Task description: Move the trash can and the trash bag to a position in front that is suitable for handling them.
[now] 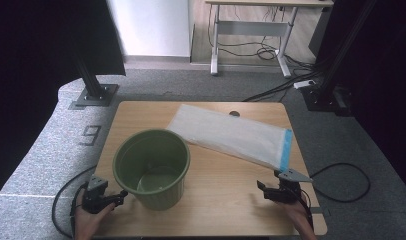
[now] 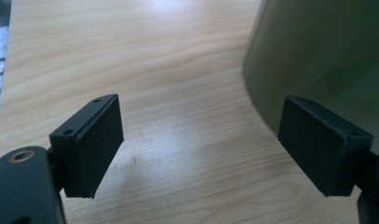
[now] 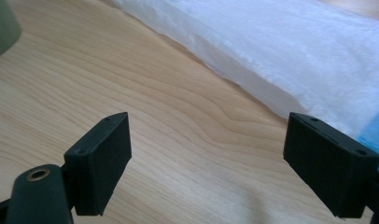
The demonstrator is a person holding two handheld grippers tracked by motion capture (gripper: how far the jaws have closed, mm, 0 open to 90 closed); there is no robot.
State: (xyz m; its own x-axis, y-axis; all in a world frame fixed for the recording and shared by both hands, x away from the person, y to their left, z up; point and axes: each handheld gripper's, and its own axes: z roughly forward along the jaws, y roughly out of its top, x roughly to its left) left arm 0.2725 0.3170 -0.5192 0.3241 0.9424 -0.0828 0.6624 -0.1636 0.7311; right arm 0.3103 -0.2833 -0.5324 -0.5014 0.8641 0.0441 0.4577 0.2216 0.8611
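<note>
Near the front left of the tabletop (image 1: 226,200) stands a green bucket (image 1: 152,167), upright and open at the top, with nothing solid to be made out inside it. Behind it and to its right lies a clear plastic bag (image 1: 231,135) with a blue strip along its right end, flat on the wood and slanting from the back middle toward the right edge; its near left corner comes close to the bucket's rim.

Just left of the bucket's base, the left tongs (image 1: 122,195) point toward its wall. Their jaws stand wide apart with only bare wood between them, and in the left gripper view the bucket's green side rises right behind the right-hand jaw; whether it touches I cannot tell. A hand holds them from the bottom edge.

At the front right, the right tongs (image 1: 263,191) are also spread wide and grip nothing. They hover over bare wood just short of the bag's blue end, which lies beyond the jaws in the right gripper view.

Pale wood grain covers the tabletop, with a small round hole at its back edge. It stands on grey carpet marked with a number. Black frame posts rise on either side, cables trail over the floor, and a second desk stands against the far wall.
</note>
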